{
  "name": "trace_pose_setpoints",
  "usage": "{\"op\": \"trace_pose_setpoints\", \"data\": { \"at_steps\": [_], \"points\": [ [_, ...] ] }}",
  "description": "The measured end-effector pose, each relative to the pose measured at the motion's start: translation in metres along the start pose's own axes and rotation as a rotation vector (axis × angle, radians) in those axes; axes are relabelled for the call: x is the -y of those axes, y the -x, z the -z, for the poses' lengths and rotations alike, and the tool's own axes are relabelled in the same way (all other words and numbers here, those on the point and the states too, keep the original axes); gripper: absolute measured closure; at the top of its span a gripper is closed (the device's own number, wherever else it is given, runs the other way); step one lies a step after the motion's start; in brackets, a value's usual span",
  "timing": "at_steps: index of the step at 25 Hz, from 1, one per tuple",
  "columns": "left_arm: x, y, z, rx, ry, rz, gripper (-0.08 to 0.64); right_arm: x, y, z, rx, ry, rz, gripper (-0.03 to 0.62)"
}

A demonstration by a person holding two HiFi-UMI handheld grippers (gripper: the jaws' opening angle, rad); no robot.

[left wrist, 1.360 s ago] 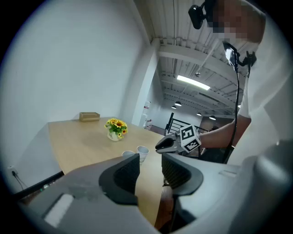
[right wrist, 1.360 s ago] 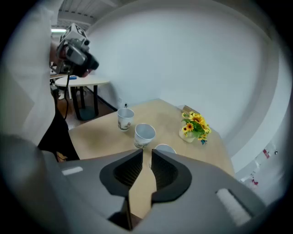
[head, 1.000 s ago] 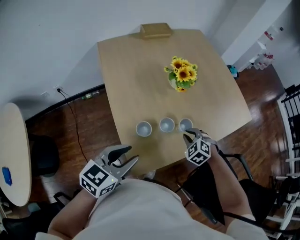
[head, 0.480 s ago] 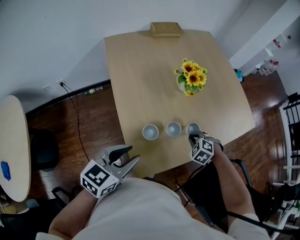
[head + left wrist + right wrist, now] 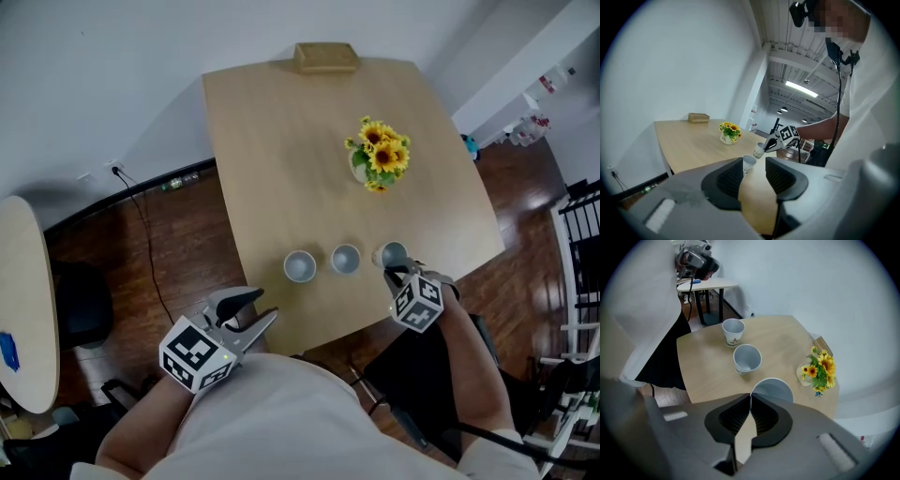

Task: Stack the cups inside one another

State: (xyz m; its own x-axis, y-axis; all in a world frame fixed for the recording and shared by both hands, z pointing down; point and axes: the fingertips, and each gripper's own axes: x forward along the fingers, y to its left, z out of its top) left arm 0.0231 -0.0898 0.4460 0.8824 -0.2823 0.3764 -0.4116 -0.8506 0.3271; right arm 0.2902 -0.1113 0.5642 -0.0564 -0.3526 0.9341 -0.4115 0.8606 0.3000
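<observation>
Three small white paper cups stand in a row near the front edge of the light wooden table point(image 5: 281, 141): the left cup point(image 5: 299, 266), the middle cup point(image 5: 345, 259) and the right cup point(image 5: 392, 254). My right gripper point(image 5: 387, 272) is shut on the near rim of the right cup point(image 5: 772, 389), which looks tilted in the left gripper view point(image 5: 759, 150). Beyond the jaws are the middle cup point(image 5: 746, 358) and the left cup point(image 5: 733, 331). My left gripper point(image 5: 262, 307) is open and holds nothing, just off the table's front edge, short of the left cup point(image 5: 748, 163).
A small pot of sunflowers point(image 5: 377, 159) stands mid-table, right of centre. A flat brown box point(image 5: 325, 57) lies at the far edge. A round side table point(image 5: 23, 309) stands to the left, with a cable point(image 5: 150, 225) on the wooden floor.
My right gripper has closed in on the right cup and shifted it slightly right, widening its gap from the middle cup. The left gripper has stayed put.
</observation>
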Motion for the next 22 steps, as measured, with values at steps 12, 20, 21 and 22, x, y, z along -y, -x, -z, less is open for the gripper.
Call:
{"op": "trace_pose_setpoints", "data": {
  "at_steps": [12, 20, 21, 22],
  "points": [
    [-0.009, 0.009, -0.004, 0.028, -0.006, 0.028, 0.399, -0.011, 0.043, -0.075, 0.098, 0.038, -0.026, 0.574],
    [-0.020, 0.025, 0.001, 0.039, 0.014, -0.009, 0.399, -0.027, 0.018, -0.093, 0.075, 0.087, -0.099, 0.574],
    [-0.021, 0.027, 0.002, 0.040, 0.017, -0.015, 0.399, -0.028, 0.014, -0.093, 0.069, 0.091, -0.107, 0.574],
    [-0.022, 0.028, 0.003, 0.040, 0.020, -0.020, 0.399, -0.030, 0.010, -0.093, 0.065, 0.096, -0.114, 0.574]
  ]
}}
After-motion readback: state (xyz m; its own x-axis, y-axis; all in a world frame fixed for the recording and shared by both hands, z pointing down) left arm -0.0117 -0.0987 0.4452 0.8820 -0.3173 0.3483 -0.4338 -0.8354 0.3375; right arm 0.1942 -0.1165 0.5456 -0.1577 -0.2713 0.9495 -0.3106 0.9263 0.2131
